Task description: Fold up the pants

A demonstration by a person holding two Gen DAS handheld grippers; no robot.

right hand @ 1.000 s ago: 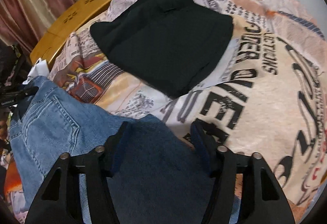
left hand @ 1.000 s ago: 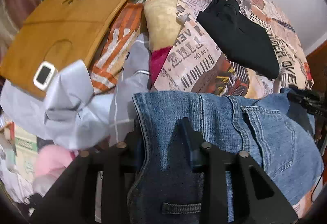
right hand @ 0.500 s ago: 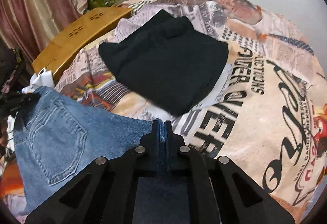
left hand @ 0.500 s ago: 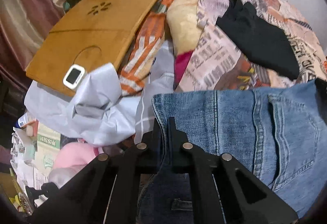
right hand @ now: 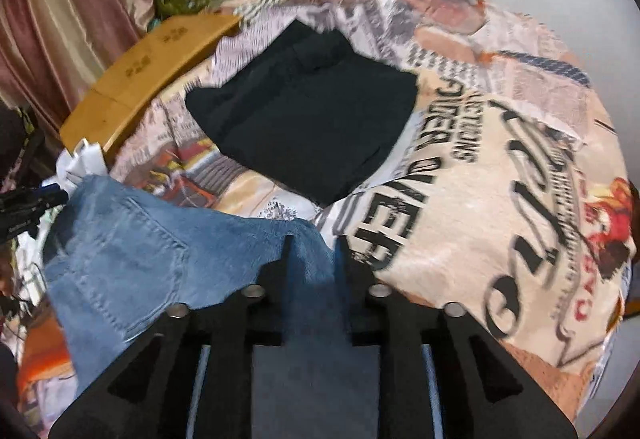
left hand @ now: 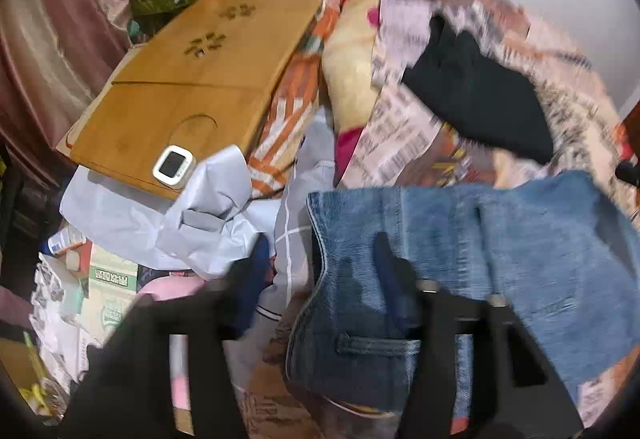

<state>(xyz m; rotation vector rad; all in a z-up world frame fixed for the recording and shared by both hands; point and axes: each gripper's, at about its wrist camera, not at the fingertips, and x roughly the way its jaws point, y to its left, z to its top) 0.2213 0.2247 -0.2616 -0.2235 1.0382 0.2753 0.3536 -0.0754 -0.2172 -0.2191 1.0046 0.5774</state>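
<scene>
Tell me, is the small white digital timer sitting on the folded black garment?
No, the small white digital timer sits on the wooden board.

The open stretch of the bed (right hand: 500,199) lies to the right of the black garment (right hand: 308,119), printed cover bare out to the edge. The jeans (right hand: 132,251) fill the near left part. Beyond the left edge the way is blocked: a wooden board (left hand: 192,95) with a small white clock (left hand: 174,165), white bags (left hand: 208,223) and boxes (left hand: 112,295) crowded below.
</scene>
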